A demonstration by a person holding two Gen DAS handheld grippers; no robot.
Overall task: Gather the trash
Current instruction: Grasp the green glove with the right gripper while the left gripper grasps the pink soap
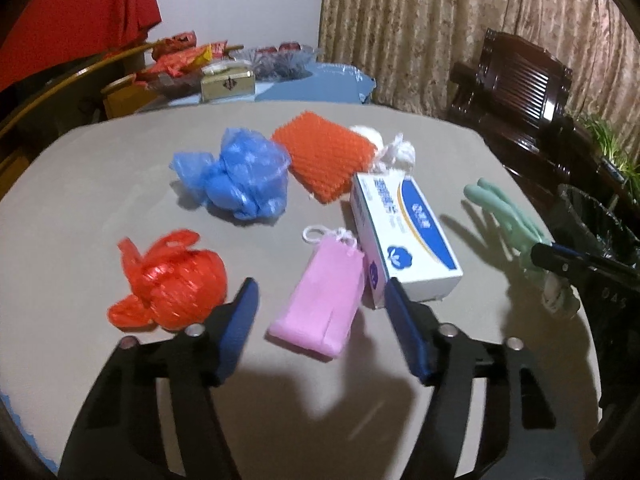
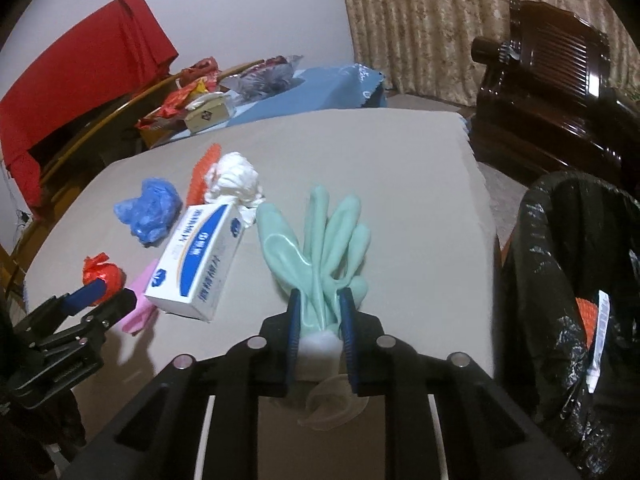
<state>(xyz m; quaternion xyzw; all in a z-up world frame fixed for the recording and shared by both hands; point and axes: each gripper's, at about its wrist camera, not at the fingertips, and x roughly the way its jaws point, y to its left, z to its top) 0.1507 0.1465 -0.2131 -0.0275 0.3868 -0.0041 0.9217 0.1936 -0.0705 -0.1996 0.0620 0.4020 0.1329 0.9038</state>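
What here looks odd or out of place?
Nothing looks spilled or broken. The right gripper pinches the green rubber gloves near the cuff; the other trash lies loose on the table, beside the black-lined bin.

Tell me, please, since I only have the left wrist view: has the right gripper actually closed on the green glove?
Observer: Yes, the right gripper has its fingers pressed on the glove near the cuff, on both sides.
Operator: Thank you. Is there anything in the bin already?
Observer: Yes, inside the black-lined bin there is something orange beside a white strip.
Operator: And how does my left gripper look from there?
Observer: The left gripper is open, in front of the red bag and the pink pack, holding nothing.
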